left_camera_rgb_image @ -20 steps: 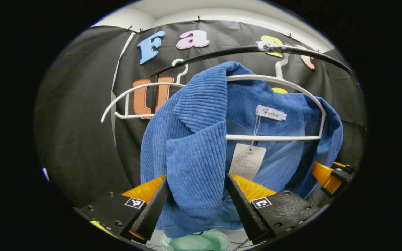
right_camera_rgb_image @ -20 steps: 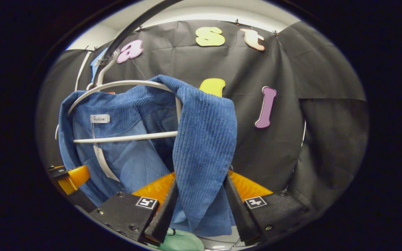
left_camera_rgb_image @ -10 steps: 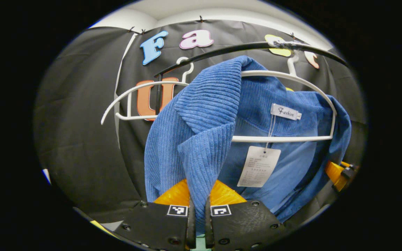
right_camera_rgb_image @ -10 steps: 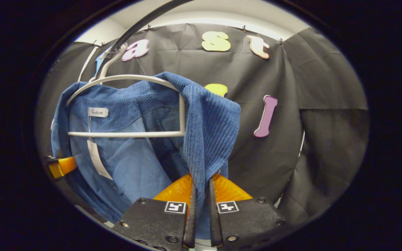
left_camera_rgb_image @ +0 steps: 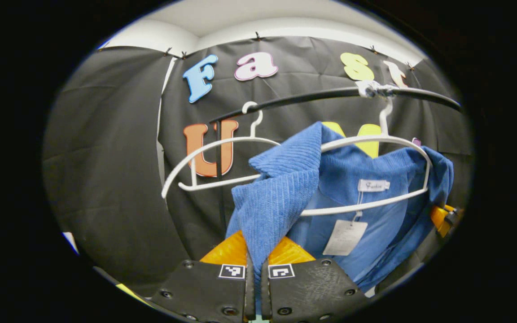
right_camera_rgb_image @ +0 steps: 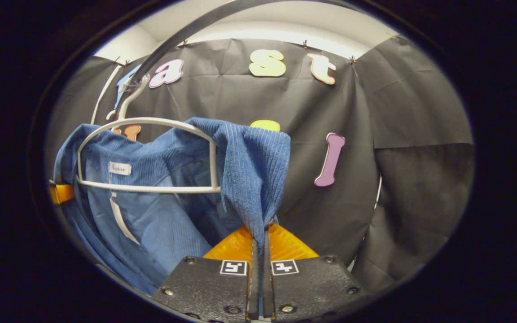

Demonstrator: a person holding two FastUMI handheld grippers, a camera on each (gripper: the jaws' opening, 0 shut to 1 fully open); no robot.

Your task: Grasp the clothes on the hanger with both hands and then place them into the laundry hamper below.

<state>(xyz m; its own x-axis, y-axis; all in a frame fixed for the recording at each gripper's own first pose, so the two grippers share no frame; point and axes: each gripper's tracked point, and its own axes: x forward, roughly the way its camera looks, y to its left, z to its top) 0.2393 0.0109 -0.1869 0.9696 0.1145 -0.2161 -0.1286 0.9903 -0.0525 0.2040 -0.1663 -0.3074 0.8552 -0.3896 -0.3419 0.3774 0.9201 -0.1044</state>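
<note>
A: Start at the left gripper (left_camera_rgb_image: 255,287). How do its fingers stand?

B: Pressed together, with a fold of the blue corduroy jacket (left_camera_rgb_image: 281,202) pinched between them. The ribbed cloth runs straight up from the fingers to the white hanger (left_camera_rgb_image: 375,140).

A: And the right gripper (right_camera_rgb_image: 260,278)?

B: The same — its two fingers are pressed on the jacket's (right_camera_rgb_image: 251,175) other front edge, and the cloth rises from them to the hanger's (right_camera_rgb_image: 151,122) near shoulder.

A: So where is the jacket, taking that hanger as the mark?

B: Draped on it. In the left gripper view the collar lies over the hanger's top curve, the neck label sits just under that curve, and a paper tag (left_camera_rgb_image: 344,237) hangs below the hanger's lower bar. The lighter blue lining shows behind the bar. In the right gripper view the pinched panel falls just outside the hanger's rounded end, and the label and tag sit inside its frame.

A: What is above the hanger?

B: Its hook goes up to a dark rail (left_camera_rgb_image: 312,96), fastened there with a pale wrapping. That rail also shows in the right gripper view, as a dark curve (right_camera_rgb_image: 186,33) rising from the hook.

A: Anything beside it?

B: A second white hanger (left_camera_rgb_image: 213,154), bare, hangs on the same rail — beside the jacket's hanger, on the side of the left gripper.
</note>
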